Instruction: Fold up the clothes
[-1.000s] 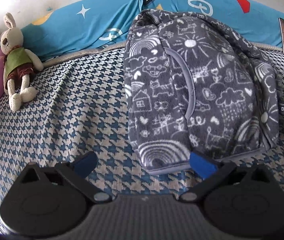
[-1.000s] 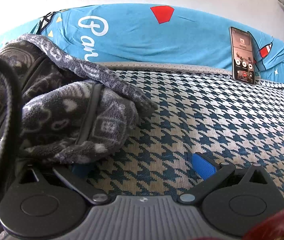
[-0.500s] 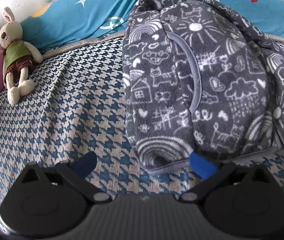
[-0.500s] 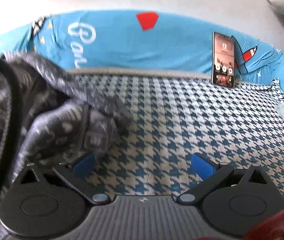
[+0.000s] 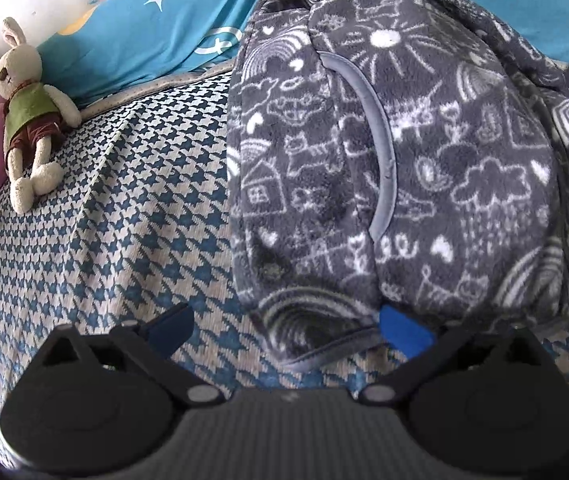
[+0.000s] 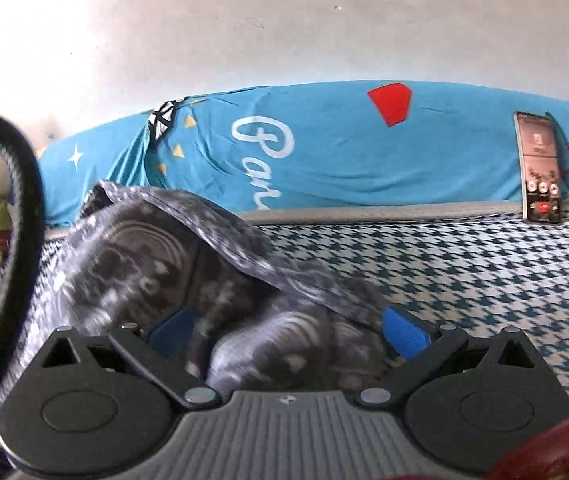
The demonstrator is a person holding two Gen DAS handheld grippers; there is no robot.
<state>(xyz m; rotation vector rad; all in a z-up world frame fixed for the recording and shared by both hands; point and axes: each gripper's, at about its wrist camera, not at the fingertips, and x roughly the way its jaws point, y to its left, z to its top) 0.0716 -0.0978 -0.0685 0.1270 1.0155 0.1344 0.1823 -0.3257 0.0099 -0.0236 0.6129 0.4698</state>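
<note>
A bed [image 5: 96, 216] in houndstooth cover is backed by a white wall [image 6: 244, 32]. The grey fleece garment [image 5: 384, 168] lies folded on it. Left tongs [image 5: 288, 326] and right tongs [image 6: 286, 330] are spread, gripping nothing. Garment detail is blurred in the right view.

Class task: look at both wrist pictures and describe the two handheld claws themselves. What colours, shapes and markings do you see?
Both look alike. The left claw and the right claw each have two black angled arms tipped with blue pads, pivoting on silver rivets over round black housings and a grey ribbed body with a small logo. A black cable loops beside the right one.
</note>
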